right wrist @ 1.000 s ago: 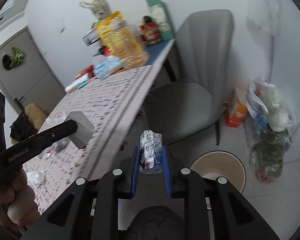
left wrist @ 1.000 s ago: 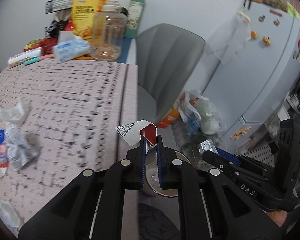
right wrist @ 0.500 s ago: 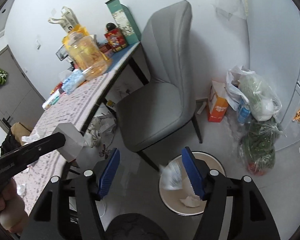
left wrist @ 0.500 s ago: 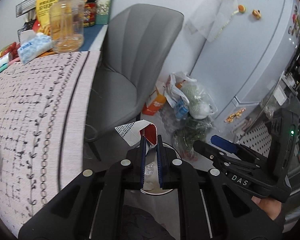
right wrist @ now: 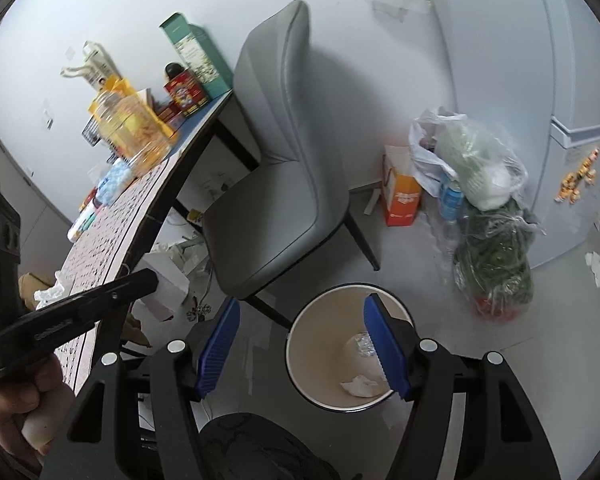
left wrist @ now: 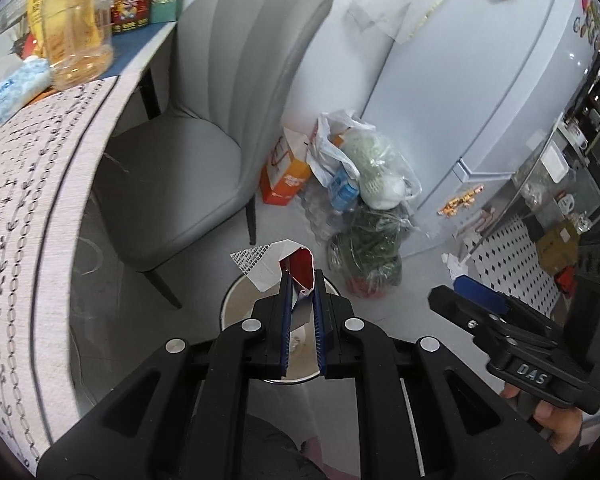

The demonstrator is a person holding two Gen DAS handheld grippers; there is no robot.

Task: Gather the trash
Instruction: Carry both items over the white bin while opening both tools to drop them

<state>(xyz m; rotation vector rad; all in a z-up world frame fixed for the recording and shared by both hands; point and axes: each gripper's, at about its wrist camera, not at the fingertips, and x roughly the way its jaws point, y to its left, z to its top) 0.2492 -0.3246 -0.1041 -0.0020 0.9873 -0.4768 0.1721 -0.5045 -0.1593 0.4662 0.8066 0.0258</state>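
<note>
1. At the lower centre of the left wrist frame, the left gripper (left wrist: 301, 280) has its jaws clamped on a folded red-and-white wrapper (left wrist: 278, 266), which sticks up past the fingertips.
2. Directly under it sits the round trash bin (left wrist: 236, 300), its rim showing on both sides of the jaws, so the wrapper looks well lined up for a drop.
3. To do this step well, I judge: lower a little toward the rim, then part the jaws fully; a light wrapper can cling to a blue pad or drift sideways toward the grey chair (left wrist: 204, 128).
4. In the lower half of the right wrist frame, the right gripper (right wrist: 300, 344) has its jaws wide apart and holding nothing, over the bin's (right wrist: 300, 376) left rim.
5. Crumpled scraps (right wrist: 360, 384) already lie at the bin's bottom.
6. More litter seems to remain on the worktop (right wrist: 100, 240) at the left of that frame.
</note>
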